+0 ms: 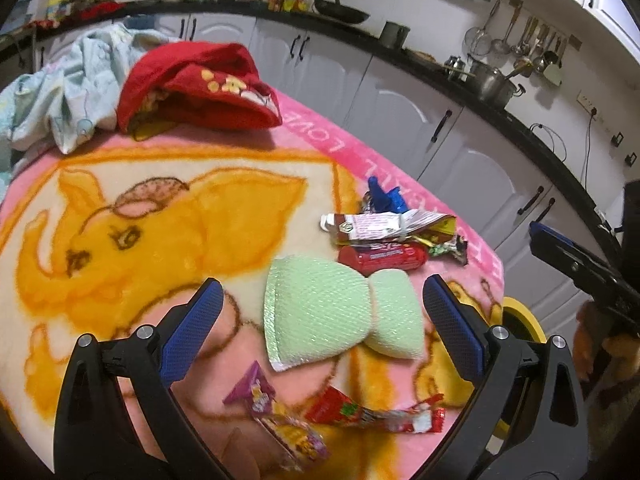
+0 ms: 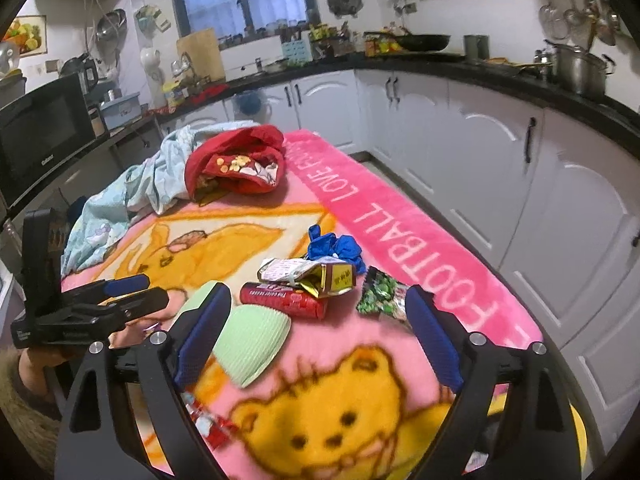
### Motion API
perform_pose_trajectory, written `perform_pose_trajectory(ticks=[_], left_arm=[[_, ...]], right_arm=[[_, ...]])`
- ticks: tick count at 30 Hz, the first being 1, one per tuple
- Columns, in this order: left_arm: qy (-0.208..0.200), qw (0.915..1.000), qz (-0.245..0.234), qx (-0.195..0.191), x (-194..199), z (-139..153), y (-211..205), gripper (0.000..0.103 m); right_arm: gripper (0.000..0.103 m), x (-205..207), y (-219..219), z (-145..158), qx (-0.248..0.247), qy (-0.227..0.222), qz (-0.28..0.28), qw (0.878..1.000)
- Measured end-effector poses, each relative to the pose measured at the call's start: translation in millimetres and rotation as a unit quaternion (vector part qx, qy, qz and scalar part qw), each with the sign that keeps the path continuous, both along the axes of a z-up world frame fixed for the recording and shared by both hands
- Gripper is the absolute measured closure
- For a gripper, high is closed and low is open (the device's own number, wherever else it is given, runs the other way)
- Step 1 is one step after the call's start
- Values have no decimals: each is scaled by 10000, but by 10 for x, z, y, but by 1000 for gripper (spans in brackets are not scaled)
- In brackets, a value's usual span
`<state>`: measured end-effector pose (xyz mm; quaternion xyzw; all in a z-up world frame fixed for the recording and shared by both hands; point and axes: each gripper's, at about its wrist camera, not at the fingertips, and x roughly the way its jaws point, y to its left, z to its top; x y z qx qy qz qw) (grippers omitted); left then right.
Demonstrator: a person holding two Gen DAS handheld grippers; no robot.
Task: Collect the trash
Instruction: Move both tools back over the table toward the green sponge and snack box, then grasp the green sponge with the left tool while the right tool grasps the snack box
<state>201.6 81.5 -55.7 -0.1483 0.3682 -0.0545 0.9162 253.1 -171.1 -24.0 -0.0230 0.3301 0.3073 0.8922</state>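
Wrappers (image 1: 394,236) beyond spread left fingers (image 1: 192,328)

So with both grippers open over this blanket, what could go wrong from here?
The left gripper frames the green scrubber, so it may grab that instead of wrappers. The purple wrapper and red wrapper lie flat on the fuzzy blanket, so closing jaws might pinch fabric.
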Motion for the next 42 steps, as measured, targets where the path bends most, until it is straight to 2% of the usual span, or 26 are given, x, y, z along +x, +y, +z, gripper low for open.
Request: perform_pose_trajectory(ticks=[4,10,21,26,30,32,33,35,39,40,42], left_arm=[[177,9996,-216,-17,130,-62,17,11],[449,9980,-436,-45,308,-197,34,11],[777,9947,-661,-147,460,-420,26,11],[818,9939,-731,-124,472,-477,-12,14],[824,9937,-749,-125,472,-473,-22,17],[826,9936,-756,-150,459,-468,-17,21],[822,9935,-772,-168,443,-461,-15,22],[807,9932,-810,-212,430,-447,-30,32],[748,9940,-798,-75,395,-412,-80,36],[727,9943,-777,-56,389,-401,-82,40],[648,9955,-691,-45,365,-355,-66,55]], right_arm=[[16,268,167,-155,-283,69,303,9991],[16,666,279,-375,-220,576,524,9967],[16,935,478,-611,-226,974,816,9916],[16,992,511,-685,-74,1230,949,9878],[30,998,505,-711,113,1399,980,9852],[42,992,499,-711,166,1417,989,9848],[45,979,492,-712,173,1420,1006,9846],[46,950,473,-708,197,1392,1001,9850],[46,821,454,-656,176,1218,1028,9871],[46,791,446,-637,182,1185,1047,9872],[47,714,436,-585,198,1066,1051,9885]])
